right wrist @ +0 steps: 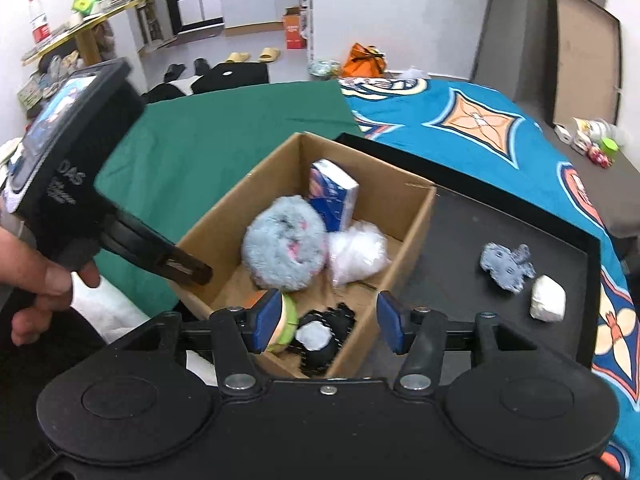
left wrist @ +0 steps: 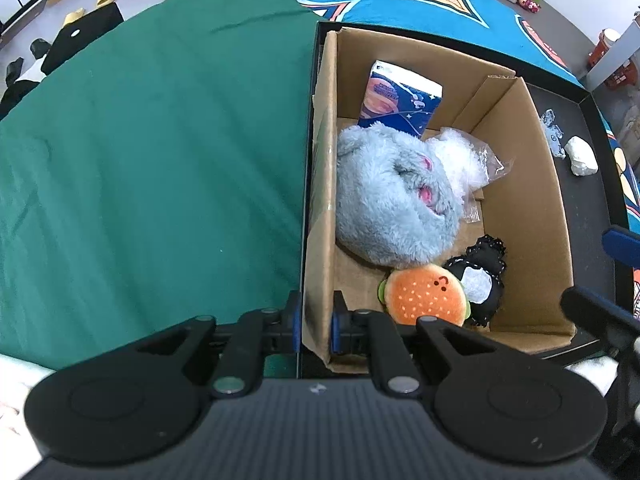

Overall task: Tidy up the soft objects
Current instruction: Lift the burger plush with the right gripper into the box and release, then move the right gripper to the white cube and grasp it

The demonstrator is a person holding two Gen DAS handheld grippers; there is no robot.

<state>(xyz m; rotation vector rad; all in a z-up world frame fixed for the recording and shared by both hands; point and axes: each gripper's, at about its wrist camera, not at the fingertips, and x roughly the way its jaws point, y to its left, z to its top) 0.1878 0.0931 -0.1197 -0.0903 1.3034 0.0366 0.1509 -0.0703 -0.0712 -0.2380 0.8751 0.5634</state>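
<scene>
Risk: your left hand-held gripper [left wrist: 316, 326] pinches the box [left wrist: 532, 184] wall, may tip it | right hand-held gripper [right wrist: 326, 326] spread, empty, over black toy [right wrist: 324, 344] | gray toy [right wrist: 507, 266], white lump [right wrist: 547, 298] still outside to its right.

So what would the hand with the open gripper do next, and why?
Probably swing the right gripper, jaws open and empty, right toward the grey fabric piece and the white lump. Both lie on the black tray, outside the cardboard box that holds the other soft things.
</scene>
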